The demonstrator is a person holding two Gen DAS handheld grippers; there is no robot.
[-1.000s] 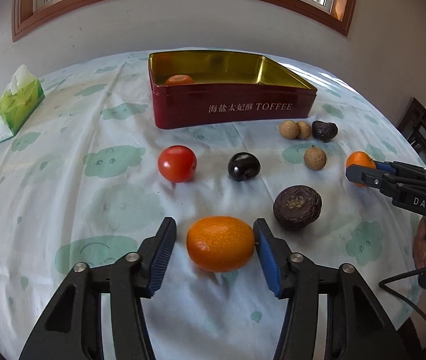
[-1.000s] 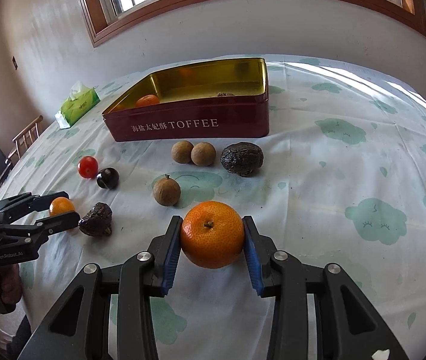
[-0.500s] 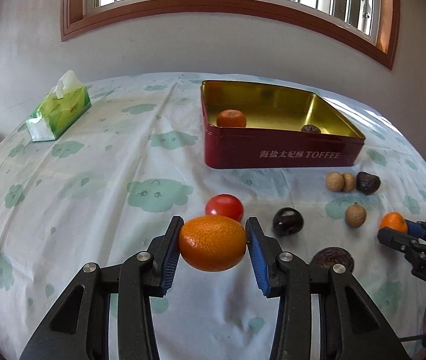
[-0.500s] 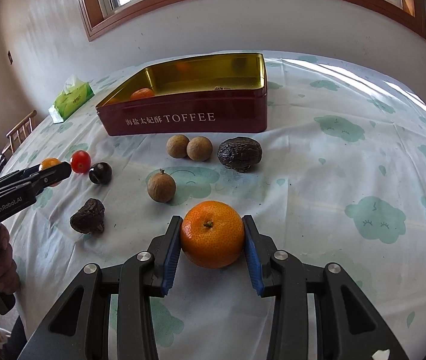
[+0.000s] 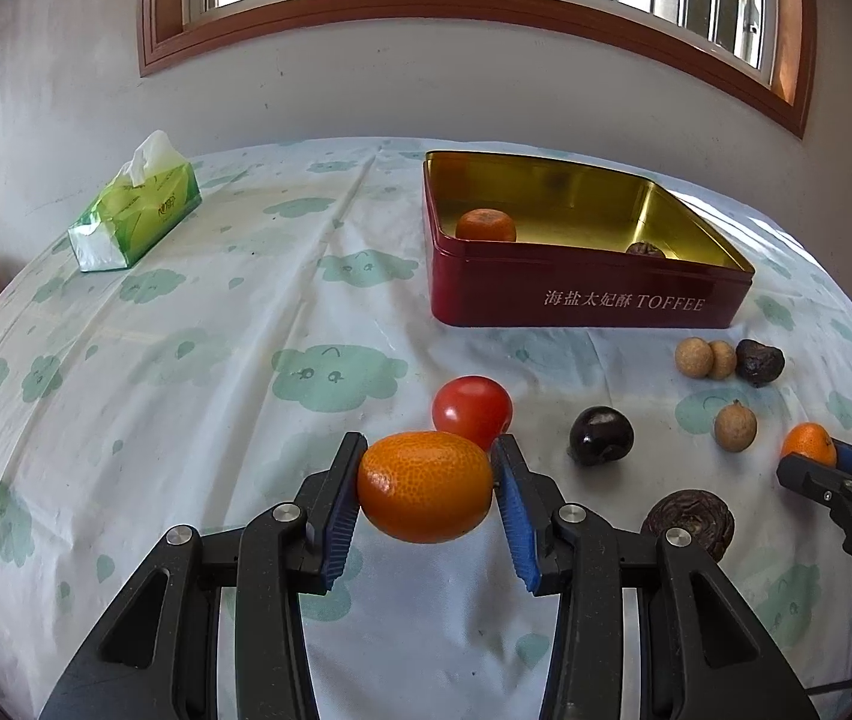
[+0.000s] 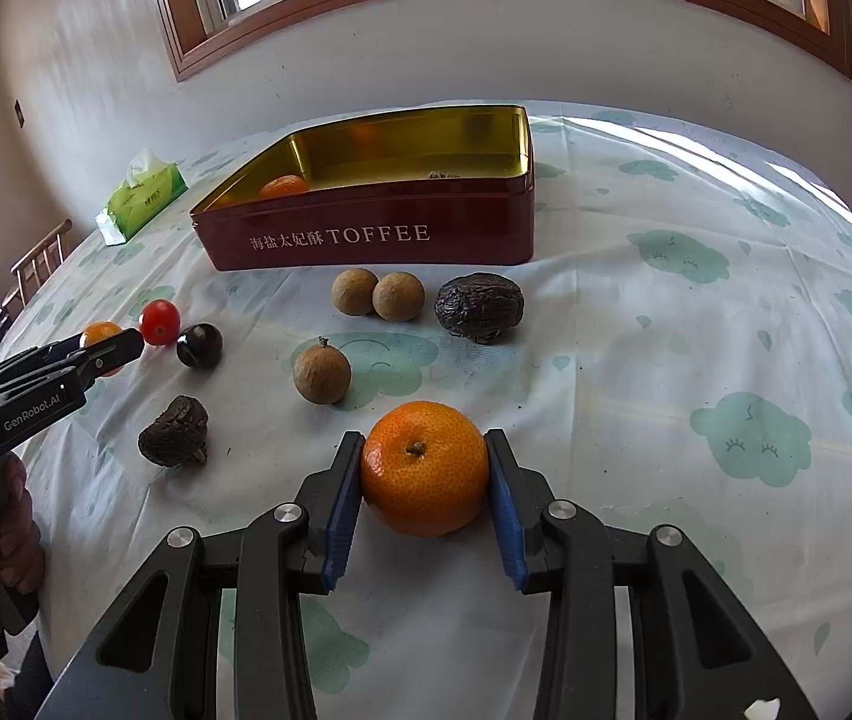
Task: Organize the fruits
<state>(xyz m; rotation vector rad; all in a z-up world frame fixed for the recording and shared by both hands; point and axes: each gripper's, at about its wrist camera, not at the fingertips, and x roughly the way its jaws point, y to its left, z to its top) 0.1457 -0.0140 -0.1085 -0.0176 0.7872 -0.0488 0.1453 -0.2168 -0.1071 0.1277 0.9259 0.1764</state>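
Clamping one firm, light, dimpled mandarin [image 5: 425, 485] at lower centre across its widest girth in left gripper [image 5: 426, 489], likewise second mandarin [image 6: 424, 467] in right gripper [image 6: 424, 471], toffee tin [image 5: 582, 294] waiting upper right.

The red tin box [image 5: 582, 294] has white words on its side. They say "海盐太妃酥 TOFFEE", and you can read them in both views [image 6: 366, 240]. The black left gripper [image 6: 111, 348], seen from the right wrist camera, has "GenRobot.AI" in white on its body. The right gripper [image 5: 810, 468], seen from the left wrist camera, shows the white letters "DAS" at the picture's edge. The green tissue pack [image 5: 135, 210] has small print too blurry to read.
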